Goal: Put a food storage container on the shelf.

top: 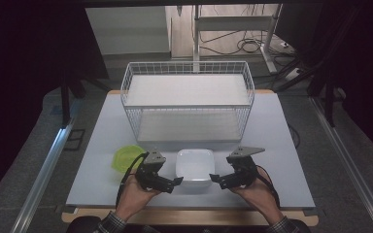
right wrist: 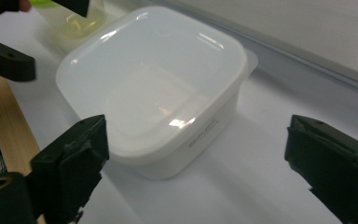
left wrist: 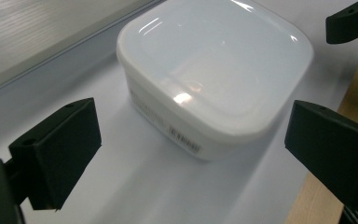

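Right now you have both grippers down at the near edge of the table (top: 102, 145), one on each side of the white box (top: 194, 167), and neither one has hold of it. Your left gripper (top: 175, 183) sits just beside the box's left wall with its jaws spread wide; in the left gripper view the box (left wrist: 214, 79) lies ahead of and between the two black jaws, which stand well clear of its sides. Your right gripper (top: 215, 179) mirrors that on the other side, also wide open, and in the right gripper view the box (right wrist: 154, 88) again lies in the gap with nothing touching it.

The box rests flat on the table, lid on, near the front edge and in front of the wire basket (top: 188, 99). The green lid (top: 126, 158) lies just to the left of your left hand, apart from the box.

Coming in from both sides looks deliberate: the box is broad and smooth-walled, so a single gripper would likely slip or tip it, while two opposed grips should keep it level. The wide opening gives you room to settle each pair of jaws over the rim before closing. I would judge the grasp as lined up but not yet begun.
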A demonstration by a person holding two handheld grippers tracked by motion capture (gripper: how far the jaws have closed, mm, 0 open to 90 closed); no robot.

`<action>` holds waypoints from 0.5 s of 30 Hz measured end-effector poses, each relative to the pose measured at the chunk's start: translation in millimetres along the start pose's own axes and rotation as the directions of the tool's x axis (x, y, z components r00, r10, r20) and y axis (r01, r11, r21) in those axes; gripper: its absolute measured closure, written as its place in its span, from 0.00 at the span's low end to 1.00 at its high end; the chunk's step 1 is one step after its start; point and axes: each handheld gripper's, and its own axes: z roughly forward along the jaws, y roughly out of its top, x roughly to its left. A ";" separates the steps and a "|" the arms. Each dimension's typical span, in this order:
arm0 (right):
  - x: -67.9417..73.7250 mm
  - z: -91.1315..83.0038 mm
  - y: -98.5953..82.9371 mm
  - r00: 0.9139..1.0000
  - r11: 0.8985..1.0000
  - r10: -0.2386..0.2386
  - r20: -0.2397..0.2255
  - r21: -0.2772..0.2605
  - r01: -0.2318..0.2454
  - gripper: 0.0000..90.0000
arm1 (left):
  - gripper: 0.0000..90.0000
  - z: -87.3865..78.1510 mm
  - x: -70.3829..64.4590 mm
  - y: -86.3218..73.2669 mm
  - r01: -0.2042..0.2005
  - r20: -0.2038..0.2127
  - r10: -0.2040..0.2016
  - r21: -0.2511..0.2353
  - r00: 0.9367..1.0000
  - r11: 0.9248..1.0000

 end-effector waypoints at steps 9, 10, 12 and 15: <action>-5.1 15.5 11.0 0.998 0.999 0.040 -0.056 0.039 -0.038 0.15 | 0.10 17.3 8.4 11.1 0.024 0.030 -0.025 0.029 0.999 0.999; -5.8 17.7 11.3 0.997 0.998 0.043 -0.060 0.048 -0.040 0.15 | 0.10 19.4 10.2 11.3 0.030 0.044 -0.032 0.032 0.999 0.999; -7.4 22.0 12.3 0.996 0.997 0.049 -0.070 0.063 -0.045 0.16 | 0.11 22.4 12.9 11.5 0.063 0.069 -0.066 0.038 0.995 0.997; -10.3 27.9 14.9 0.993 0.995 0.069 -0.095 0.075 -0.062 0.17 | 0.11 26.9 18.7 11.5 0.088 0.114 -0.093 0.046 0.989 0.995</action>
